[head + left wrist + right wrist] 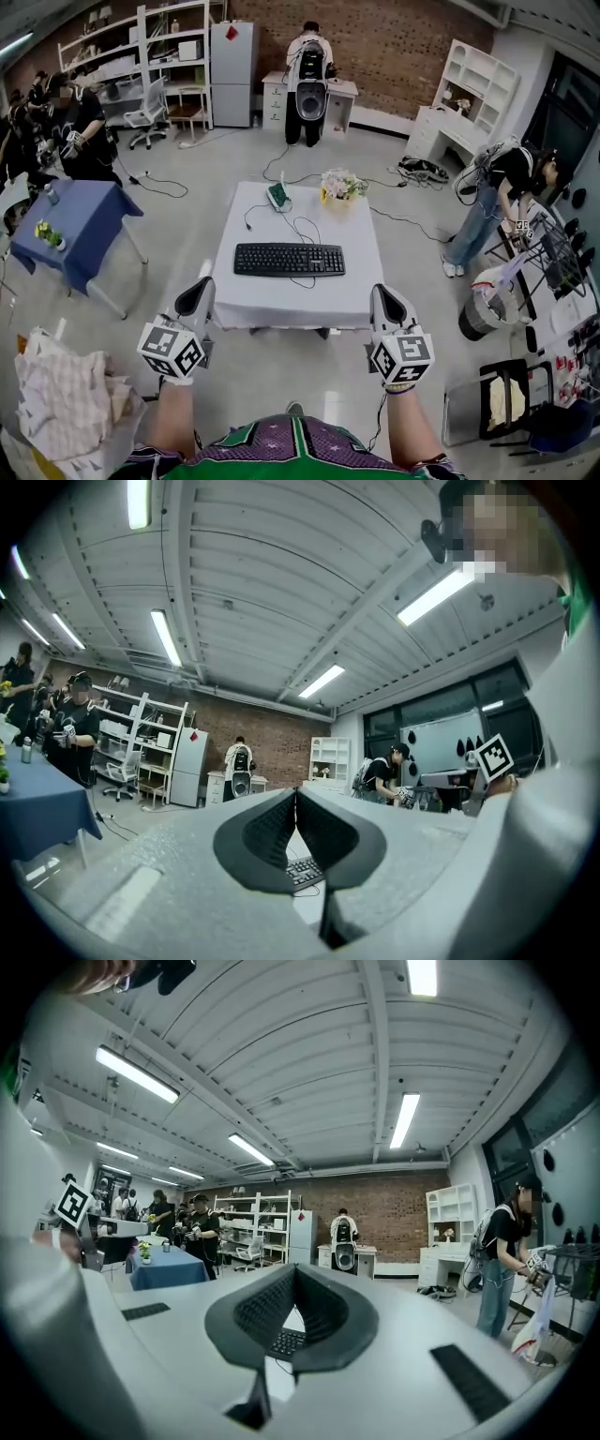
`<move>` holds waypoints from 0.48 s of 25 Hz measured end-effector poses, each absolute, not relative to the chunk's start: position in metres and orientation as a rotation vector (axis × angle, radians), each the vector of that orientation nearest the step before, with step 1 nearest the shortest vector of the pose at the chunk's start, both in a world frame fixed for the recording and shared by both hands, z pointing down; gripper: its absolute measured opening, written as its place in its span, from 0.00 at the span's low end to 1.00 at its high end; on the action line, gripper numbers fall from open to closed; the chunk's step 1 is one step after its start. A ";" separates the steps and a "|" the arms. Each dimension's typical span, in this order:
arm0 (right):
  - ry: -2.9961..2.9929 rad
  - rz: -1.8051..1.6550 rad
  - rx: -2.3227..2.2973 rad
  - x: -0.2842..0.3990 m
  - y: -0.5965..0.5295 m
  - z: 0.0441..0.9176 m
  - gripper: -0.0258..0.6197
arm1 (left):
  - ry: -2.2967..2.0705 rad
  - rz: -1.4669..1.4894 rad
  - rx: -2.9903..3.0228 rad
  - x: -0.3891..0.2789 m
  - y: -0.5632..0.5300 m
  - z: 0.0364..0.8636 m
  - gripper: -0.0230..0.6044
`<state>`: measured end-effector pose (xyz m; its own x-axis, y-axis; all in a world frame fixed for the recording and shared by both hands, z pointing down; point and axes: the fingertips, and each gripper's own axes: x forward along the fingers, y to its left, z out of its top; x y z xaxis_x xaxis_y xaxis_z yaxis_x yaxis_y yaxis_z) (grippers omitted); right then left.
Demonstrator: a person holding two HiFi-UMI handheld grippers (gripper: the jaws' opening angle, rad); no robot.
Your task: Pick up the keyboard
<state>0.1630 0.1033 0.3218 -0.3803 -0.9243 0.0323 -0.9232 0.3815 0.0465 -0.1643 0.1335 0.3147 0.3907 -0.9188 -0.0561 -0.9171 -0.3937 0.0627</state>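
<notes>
Left tongs [199,296], right tongs [387,302]; keyboard [289,259] beyond, apart.

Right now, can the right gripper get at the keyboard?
Probably yes: the right gripper is at the edge of the table, only bare top between it and the keyboard. Its shut jaws must open first.

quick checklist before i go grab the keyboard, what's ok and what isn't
1. Keyboard lying flat and unobstructed on the table: ok.
2. Left gripper open for a grasp: not ok, jaws shut, nothing between them.
3. Right gripper open: not ok, jaws shut, nothing between them.
4. Grippers at the keyboard: not ok, both short of it, by the table's near corners.
5. Cable free to follow the keyboard: cannot tell.
6. Flowers clear of the keyboard: ok, apart at the far edge.
</notes>
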 end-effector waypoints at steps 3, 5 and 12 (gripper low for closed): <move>-2.576 -0.022 1.716 0.179 0.076 0.324 0.04 | -1.732 -0.108 2.609 -0.148 0.108 0.313 0.07; -2.590 -0.015 1.705 0.186 0.058 0.327 0.04 | -1.745 -0.098 2.603 -0.140 0.093 0.315 0.07; -2.627 0.015 1.683 0.206 0.009 0.337 0.04 | -1.772 -0.039 2.589 -0.115 0.060 0.321 0.07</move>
